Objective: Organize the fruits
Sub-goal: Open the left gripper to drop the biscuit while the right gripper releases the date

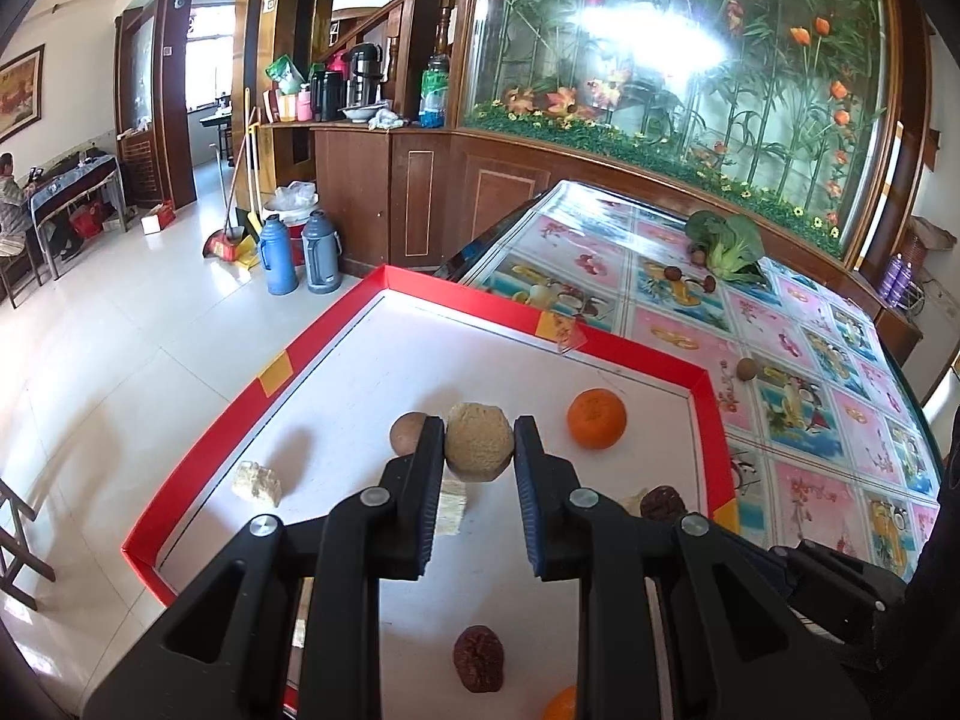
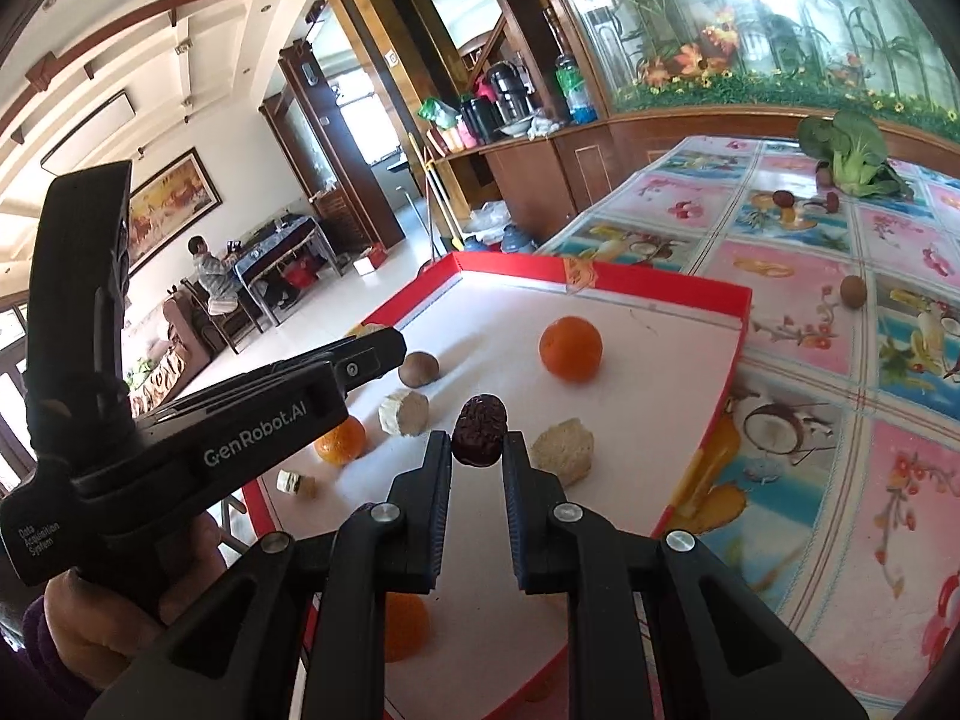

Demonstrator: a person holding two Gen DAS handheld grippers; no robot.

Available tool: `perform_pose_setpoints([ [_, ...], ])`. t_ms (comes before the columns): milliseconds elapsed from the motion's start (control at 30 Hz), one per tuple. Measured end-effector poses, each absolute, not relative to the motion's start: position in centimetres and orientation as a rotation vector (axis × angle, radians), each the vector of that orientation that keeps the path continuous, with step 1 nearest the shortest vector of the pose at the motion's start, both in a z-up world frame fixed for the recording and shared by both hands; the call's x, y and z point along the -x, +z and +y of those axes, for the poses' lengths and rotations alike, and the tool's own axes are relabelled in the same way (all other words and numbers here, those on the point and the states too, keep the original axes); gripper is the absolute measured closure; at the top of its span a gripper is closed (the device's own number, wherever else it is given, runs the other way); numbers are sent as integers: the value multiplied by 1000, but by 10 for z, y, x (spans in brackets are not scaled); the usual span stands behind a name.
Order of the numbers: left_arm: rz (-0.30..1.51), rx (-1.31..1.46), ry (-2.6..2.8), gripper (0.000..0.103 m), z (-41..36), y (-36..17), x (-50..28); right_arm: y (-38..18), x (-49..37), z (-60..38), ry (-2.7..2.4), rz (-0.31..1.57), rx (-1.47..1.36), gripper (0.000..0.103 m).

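Note:
A red-rimmed white tray (image 1: 711,384) holds the fruits. My left gripper (image 1: 479,441) is shut on a rough tan round fruit (image 1: 479,441) held above the tray. A brown longan (image 1: 407,433) sits just behind its left finger, an orange (image 1: 597,419) to the right, a dark red date (image 1: 478,658) below. My right gripper (image 2: 477,441) is shut on a dark red date (image 2: 479,429) above the tray (image 2: 729,324). In the right wrist view, an orange (image 2: 570,349), a longan (image 2: 419,368) and pale chunks (image 2: 405,412) lie on the tray; the left gripper body (image 2: 270,420) is at left.
A brown longan (image 2: 852,291) lies on the floral tablecloth (image 2: 840,420) right of the tray. A green vegetable (image 2: 852,150) and small mushrooms (image 2: 783,199) lie at the table's far end. More oranges (image 2: 342,441) sit near the tray's front left. Wooden cabinets stand behind.

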State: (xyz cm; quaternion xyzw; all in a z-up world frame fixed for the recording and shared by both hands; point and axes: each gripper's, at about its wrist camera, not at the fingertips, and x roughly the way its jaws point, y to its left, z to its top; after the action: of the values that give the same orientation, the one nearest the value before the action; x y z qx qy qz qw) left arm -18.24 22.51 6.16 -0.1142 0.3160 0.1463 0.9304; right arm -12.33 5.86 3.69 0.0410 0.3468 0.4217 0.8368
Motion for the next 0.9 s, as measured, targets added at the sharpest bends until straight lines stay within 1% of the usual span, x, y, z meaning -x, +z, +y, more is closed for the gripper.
perform_pose_setpoints([
  [567,725,236,288,78,226,45,168,25,119,62,874,788,-70,88],
  [900,734,213,311,77,222,45,165,24,117,61,866,801,-65,87],
])
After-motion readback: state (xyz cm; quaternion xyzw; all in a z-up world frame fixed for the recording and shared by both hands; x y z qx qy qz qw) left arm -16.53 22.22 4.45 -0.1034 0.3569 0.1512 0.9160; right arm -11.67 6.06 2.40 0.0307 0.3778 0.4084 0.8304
